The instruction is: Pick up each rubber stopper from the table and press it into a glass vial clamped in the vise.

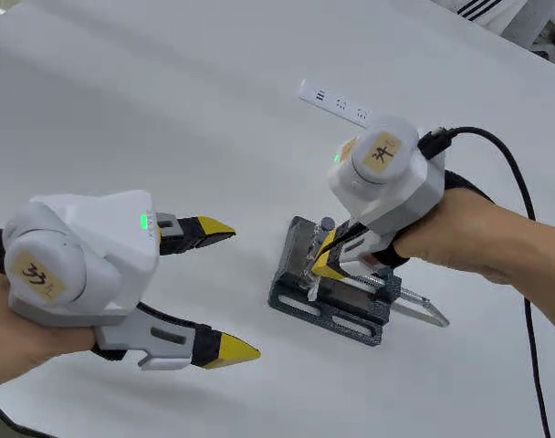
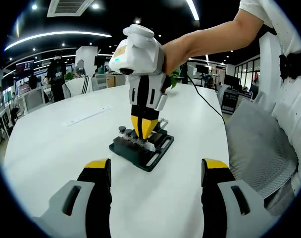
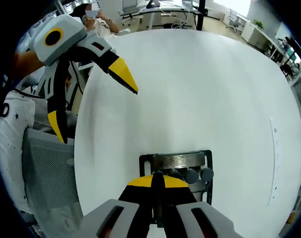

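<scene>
Glass vials [image 2: 148, 145] upright in a row in the vise [image 1: 328, 301], near the middle of the white table [image 1: 122, 109]; two at one end already capped with grey stoppers [image 3: 190, 175]. Directly above the row and pointing straight down, the right gripper [image 1: 319, 265], jaws drawn together, tips right at a vial mouth beside the capped pair. Impossible to tell whether pinching a stopper or merely bearing on one, that spot being hidden by the tips. Off to one side, well apart from the vise, the left gripper [image 1: 243, 288], jaws wide apart, holding nothing, aimed toward the work. Beyond the vise, a white power strip [image 1: 337, 105] flat on the table. By the look of it, the pressing step, partway along the row. Next move: push straight down along the vial's axis with no tilt, then lift clear and check the seating against the capped neighbours, then fetch another stopper for any open vial
</scene>
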Available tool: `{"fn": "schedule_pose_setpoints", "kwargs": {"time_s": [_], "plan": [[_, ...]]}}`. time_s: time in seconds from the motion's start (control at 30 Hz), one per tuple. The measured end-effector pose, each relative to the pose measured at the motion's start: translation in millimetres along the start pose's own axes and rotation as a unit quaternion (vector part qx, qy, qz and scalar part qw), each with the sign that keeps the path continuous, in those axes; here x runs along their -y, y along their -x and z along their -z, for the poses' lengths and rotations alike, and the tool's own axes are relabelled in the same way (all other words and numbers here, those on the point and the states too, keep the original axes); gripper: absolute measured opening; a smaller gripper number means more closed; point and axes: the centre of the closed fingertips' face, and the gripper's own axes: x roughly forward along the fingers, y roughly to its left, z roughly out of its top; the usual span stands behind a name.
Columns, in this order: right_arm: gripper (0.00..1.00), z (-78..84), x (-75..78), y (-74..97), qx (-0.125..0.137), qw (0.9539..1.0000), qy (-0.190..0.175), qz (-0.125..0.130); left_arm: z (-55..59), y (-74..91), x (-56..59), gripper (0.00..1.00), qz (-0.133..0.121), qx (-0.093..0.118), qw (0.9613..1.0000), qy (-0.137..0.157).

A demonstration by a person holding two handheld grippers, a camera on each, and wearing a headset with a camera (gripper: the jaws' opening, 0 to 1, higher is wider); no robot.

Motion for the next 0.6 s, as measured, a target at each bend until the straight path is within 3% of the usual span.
{"fn": "schedule_pose_setpoints", "kwargs": {"time_s": [0.6], "plan": [[0.0, 2.5, -1.5, 4.2, 0.031, 0.9991, -0.008, 0.028, -3.3, 2.9, 6.5, 0.74, 0.003, -0.01, 0.9999, -0.009]]}}
